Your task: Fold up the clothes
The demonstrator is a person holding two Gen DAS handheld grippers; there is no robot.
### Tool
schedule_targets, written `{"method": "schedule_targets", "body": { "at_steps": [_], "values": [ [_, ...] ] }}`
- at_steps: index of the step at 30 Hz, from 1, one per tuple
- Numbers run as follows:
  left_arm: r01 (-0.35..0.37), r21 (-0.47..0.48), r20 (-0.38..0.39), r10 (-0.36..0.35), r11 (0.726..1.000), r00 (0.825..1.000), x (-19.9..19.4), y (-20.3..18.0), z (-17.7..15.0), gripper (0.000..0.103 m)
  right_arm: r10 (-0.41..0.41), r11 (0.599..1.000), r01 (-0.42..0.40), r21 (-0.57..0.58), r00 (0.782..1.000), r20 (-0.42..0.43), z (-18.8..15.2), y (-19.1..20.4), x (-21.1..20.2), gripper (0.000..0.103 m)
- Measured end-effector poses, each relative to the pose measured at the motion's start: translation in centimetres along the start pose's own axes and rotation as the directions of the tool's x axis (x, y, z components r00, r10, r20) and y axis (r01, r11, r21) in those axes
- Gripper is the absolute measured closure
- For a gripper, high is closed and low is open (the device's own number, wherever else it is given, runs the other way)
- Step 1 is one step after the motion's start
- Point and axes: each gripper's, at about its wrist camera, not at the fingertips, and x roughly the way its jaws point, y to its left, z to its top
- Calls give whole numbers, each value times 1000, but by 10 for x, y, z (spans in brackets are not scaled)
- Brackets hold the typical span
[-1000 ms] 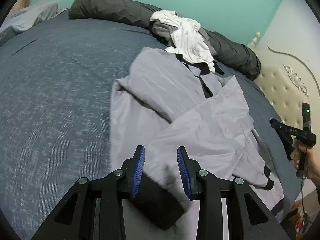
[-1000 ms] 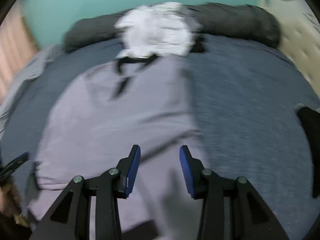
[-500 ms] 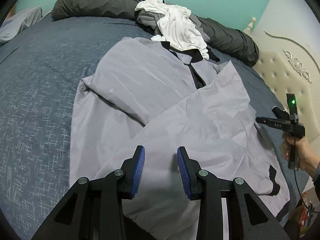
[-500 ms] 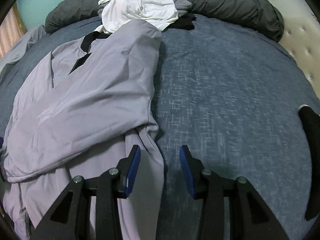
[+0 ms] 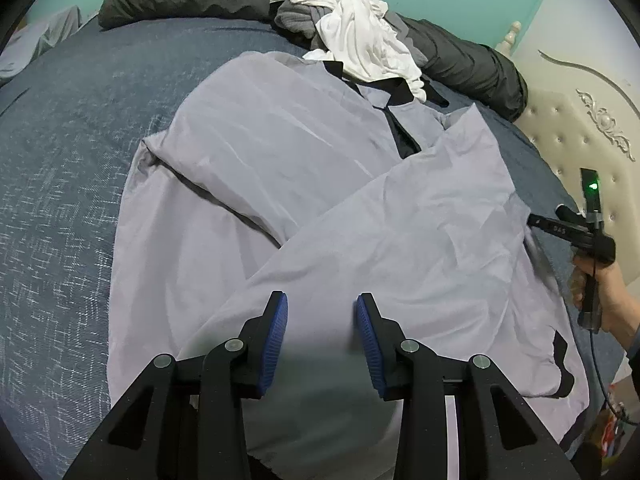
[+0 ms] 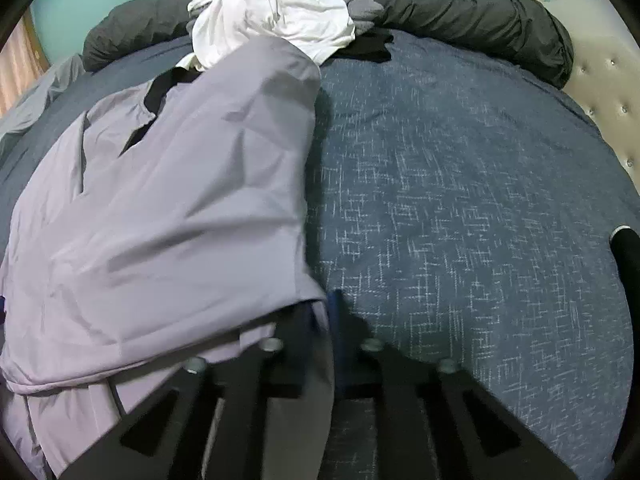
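My left gripper point(image 5: 322, 320) gapes wide, mid-frame over the pale lilac black-trimmed shirt point(image 5: 288, 168); my right gripper point(image 6: 326, 316), blurred at lower centre, pinches its hem.

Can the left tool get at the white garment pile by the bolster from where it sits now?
Probably, but not at once. The left tool hangs open over the grey shirt; the white garment pile lies beyond it at the far edge. Nothing blocks the path, only the shirt's length between.

Thin smooth lilac cloth on shirt point(image 5: 304, 184), creased, faint sheen. Coarse matt blue weave on bedspread point(image 6: 460, 200). Soft white cotton heap point(image 6: 276, 8). Ribbed blue rubber pads point(image 5: 276, 340), matt black plastic fingers. Tufted cream leatherette headboard point(image 5: 568, 160).
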Motion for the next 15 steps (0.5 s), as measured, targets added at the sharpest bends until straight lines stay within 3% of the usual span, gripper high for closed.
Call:
{"method": "schedule_targets", "body": {
  "at_steps": [8, 15],
  "values": [
    [-11, 13, -29, 11, 1000, 1000, 11, -5, -2, 63, -47, 998, 45, 49, 998, 37, -9, -18, 0, 100],
    [-13, 35, -37, 15, 999, 999, 16, -8, 0, 63, -13, 991, 9, 132, 999, 30, -13, -32, 10, 100]
  ]
}}
